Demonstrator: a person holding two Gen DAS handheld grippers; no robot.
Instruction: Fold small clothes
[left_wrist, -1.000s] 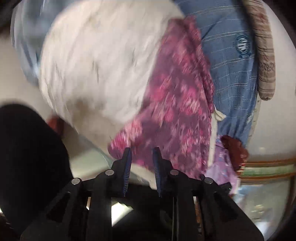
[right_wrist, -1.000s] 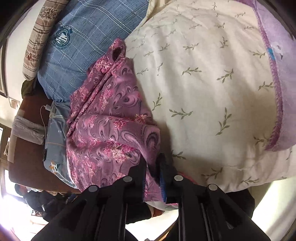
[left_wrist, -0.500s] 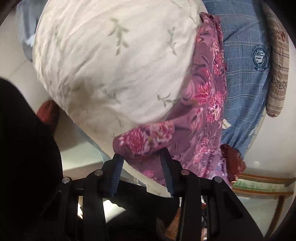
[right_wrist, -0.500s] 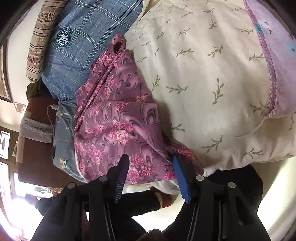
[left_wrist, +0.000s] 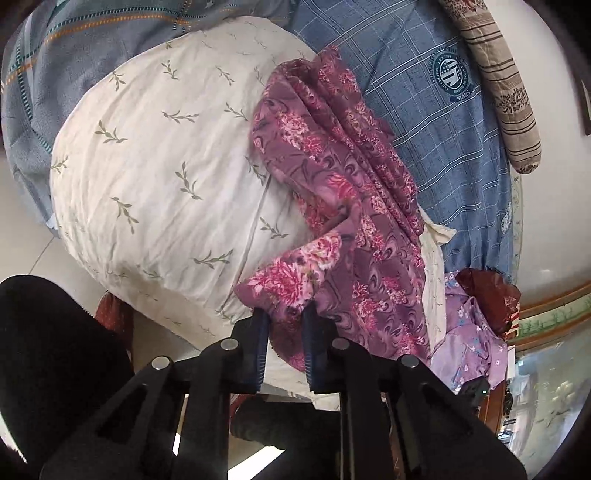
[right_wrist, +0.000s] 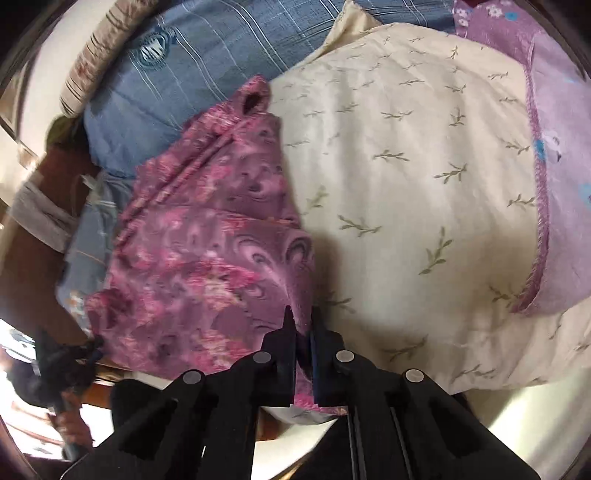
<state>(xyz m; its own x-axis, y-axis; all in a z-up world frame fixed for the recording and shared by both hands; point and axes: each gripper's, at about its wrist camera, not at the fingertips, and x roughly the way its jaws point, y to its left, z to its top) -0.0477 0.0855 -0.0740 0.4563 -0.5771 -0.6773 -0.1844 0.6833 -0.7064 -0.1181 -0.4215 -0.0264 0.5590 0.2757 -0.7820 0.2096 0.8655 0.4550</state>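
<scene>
A purple garment with pink flowers (left_wrist: 343, 192) lies crumpled on a cream pillow with a leaf print (left_wrist: 159, 177). It also shows in the right wrist view (right_wrist: 207, 240), beside the same pillow (right_wrist: 406, 184). My left gripper (left_wrist: 284, 317) is shut on a folded corner of the garment at the near edge of the pillow. My right gripper (right_wrist: 303, 317) is shut on the garment's near right edge. In the right wrist view the left gripper (right_wrist: 70, 354) shows at the garment's far left corner.
A blue checked sheet with a round badge (left_wrist: 443, 122) covers the bed behind. A striped bolster (left_wrist: 495, 74) lies along its far edge. A lilac flowered cloth (right_wrist: 554, 147) lies on the pillow's right side. A dark red cloth (left_wrist: 487, 295) hangs at the bed's edge.
Both grippers stood open around the garment's edge half a second ago and have now closed on it. The left gripper has pulled back a little with its corner.
</scene>
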